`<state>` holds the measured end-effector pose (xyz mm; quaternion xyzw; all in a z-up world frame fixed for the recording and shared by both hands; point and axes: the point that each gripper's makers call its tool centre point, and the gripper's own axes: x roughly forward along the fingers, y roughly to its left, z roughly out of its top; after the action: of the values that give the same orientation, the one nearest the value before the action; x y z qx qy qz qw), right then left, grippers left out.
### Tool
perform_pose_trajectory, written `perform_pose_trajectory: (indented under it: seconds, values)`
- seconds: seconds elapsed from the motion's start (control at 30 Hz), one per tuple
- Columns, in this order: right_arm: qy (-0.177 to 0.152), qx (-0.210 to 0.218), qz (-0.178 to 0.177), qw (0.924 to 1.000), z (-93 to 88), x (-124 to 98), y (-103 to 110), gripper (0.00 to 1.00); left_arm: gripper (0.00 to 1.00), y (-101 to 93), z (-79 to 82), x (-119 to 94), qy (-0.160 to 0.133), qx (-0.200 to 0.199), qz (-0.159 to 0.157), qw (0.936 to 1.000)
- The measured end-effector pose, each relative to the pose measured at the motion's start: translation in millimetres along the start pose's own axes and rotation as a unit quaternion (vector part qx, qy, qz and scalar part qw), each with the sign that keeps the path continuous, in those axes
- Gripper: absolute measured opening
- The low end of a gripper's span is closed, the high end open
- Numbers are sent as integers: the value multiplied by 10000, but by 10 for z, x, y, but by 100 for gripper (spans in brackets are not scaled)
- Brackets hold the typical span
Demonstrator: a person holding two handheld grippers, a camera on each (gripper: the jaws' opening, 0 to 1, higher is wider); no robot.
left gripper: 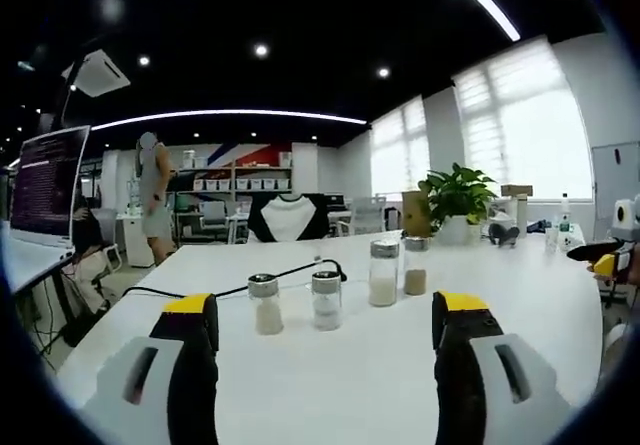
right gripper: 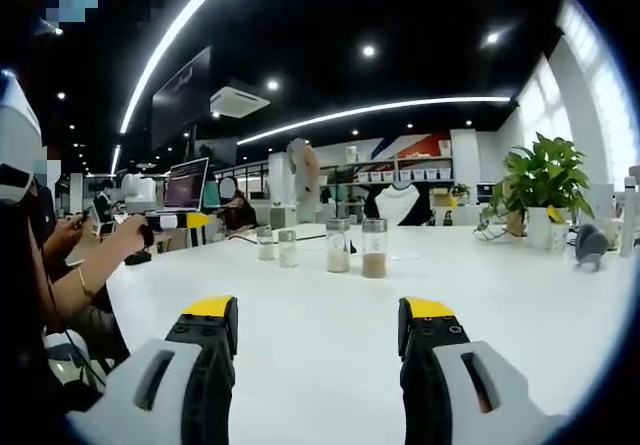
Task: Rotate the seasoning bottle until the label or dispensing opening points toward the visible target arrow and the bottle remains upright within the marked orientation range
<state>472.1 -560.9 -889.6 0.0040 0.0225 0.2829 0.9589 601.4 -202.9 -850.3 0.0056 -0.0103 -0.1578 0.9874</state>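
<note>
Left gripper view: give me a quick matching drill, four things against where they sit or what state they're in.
Things:
1. left gripper
2. four bottles
3. plant
4. monitor

States or places:
A. far end of the table, in a white pot
B. open, holding nothing
C. left edge, screen lit
D. upright in a row on the white table, beyond the jaws

Pairs: 1-B, 2-D, 3-A, 4-C

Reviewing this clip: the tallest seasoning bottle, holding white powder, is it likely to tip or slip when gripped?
The tallest seasoning bottle looks like clear glass, so probably slippery and breakable. It is tall, narrow and only about half full, so a high push might tip it.
</note>
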Motion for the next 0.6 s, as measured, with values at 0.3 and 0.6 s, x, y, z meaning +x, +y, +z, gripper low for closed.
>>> perform_pose_trajectory:
  seconds: [0.3, 0.6]
  values:
    - [59, 0, -98, 9999, -38, -21, -34, 65, 92, 222, 75, 212, 9, 188, 293, 9994]
    - [103, -102, -207, 9997, -40, -33, -74, 65, 91, 274, 65, 445, 153, 294, 252, 9991]
